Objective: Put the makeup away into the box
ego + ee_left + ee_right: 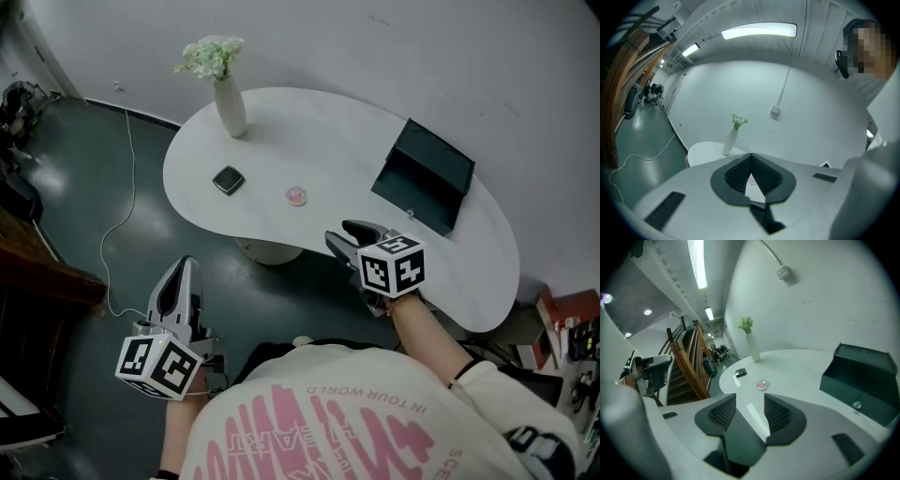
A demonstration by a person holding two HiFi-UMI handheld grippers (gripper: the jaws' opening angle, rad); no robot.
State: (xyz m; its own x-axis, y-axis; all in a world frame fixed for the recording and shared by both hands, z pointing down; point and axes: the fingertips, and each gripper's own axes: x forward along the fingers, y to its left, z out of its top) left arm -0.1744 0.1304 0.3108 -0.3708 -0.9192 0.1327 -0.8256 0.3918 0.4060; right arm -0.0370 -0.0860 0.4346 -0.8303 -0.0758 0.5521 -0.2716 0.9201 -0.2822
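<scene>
So far: neither the black compact (pixel 228 179) nor the pink pot (pixel 296 196) is in the box (pixel 427 178); both lie on the table (pixel 328 131), well apart from it.
Box: lid up at the table's right, ready to be filled.
Right gripper (pixel 349 234): jaws apart and empty over the near edge, probably lined up for the pink pot.
Left gripper (pixel 186 267): jaws closed on nothing, off the table, apparently idle.
</scene>
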